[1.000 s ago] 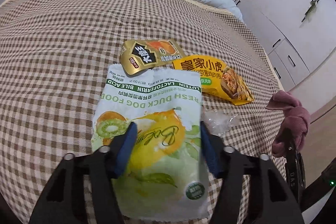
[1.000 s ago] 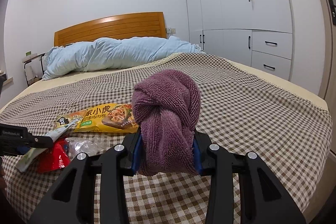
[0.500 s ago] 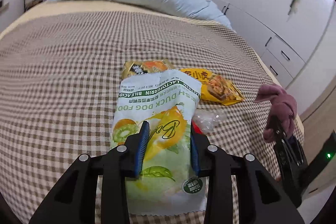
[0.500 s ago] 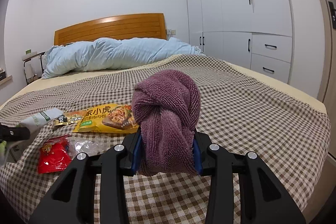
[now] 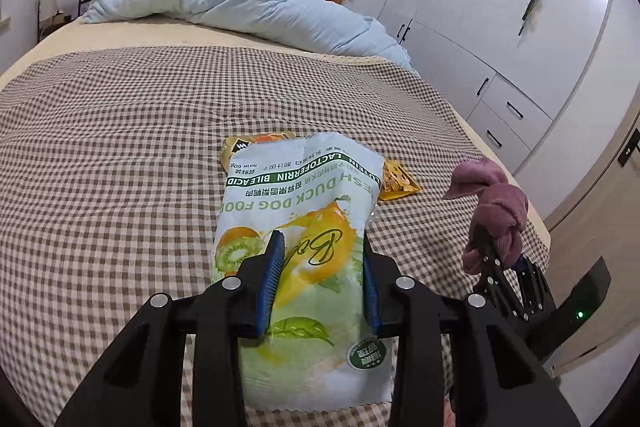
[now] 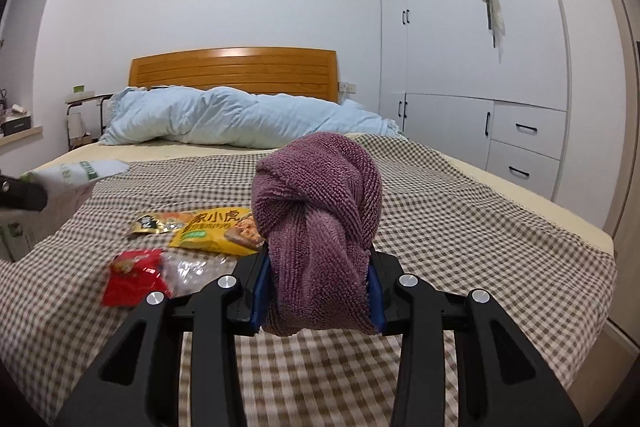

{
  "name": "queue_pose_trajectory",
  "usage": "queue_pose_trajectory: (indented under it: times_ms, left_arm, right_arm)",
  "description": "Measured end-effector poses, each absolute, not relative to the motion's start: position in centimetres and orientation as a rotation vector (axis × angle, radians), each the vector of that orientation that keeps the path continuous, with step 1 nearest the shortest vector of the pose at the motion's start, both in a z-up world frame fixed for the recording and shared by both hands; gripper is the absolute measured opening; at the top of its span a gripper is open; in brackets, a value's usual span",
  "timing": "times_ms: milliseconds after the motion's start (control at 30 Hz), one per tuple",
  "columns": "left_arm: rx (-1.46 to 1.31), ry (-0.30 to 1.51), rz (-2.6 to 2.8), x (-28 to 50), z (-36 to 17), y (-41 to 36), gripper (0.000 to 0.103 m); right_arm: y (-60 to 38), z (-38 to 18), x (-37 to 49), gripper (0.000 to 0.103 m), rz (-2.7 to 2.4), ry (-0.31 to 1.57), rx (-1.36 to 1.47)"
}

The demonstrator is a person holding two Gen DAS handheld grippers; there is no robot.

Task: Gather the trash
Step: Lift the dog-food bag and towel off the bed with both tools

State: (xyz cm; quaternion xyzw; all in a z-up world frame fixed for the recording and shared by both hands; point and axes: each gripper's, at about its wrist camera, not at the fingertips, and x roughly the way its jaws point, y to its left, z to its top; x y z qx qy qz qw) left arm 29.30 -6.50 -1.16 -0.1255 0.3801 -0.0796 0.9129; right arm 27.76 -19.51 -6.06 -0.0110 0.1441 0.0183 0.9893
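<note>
The bed (image 6: pixel 460 227), covered with a checked cloth, has much free surface toward the blue duvet (image 6: pixel 240 119) and the right edge beside the white wardrobe (image 6: pixel 480 67). The left gripper (image 5: pixel 320 283) is closed on the dog food bag (image 5: pixel 304 227), lifted above the cloth. The right gripper (image 6: pixel 318 291) clamps a purple towel (image 6: pixel 320 211). Yellow packet (image 6: pixel 216 231), gold packet (image 6: pixel 150 225), red wrapper (image 6: pixel 134 271) and clear plastic (image 6: pixel 196 269) lie near the front edge.

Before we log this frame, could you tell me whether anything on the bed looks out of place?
Yes: snack wrappers litter the checked blanket, a yellow packet, a gold one, a red one and clear plastic.
</note>
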Motion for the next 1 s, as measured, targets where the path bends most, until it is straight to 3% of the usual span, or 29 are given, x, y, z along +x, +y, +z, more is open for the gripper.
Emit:
queue_pose_trajectory:
  times_ms: [1000]
  left_arm:
    - [-0.130, 0.677, -0.271, 15.8, -0.3, -10.8, 0.034]
  right_arm:
    - [-22.7, -3.2, 14.3, 0.038, 0.153, 0.261, 0.010]
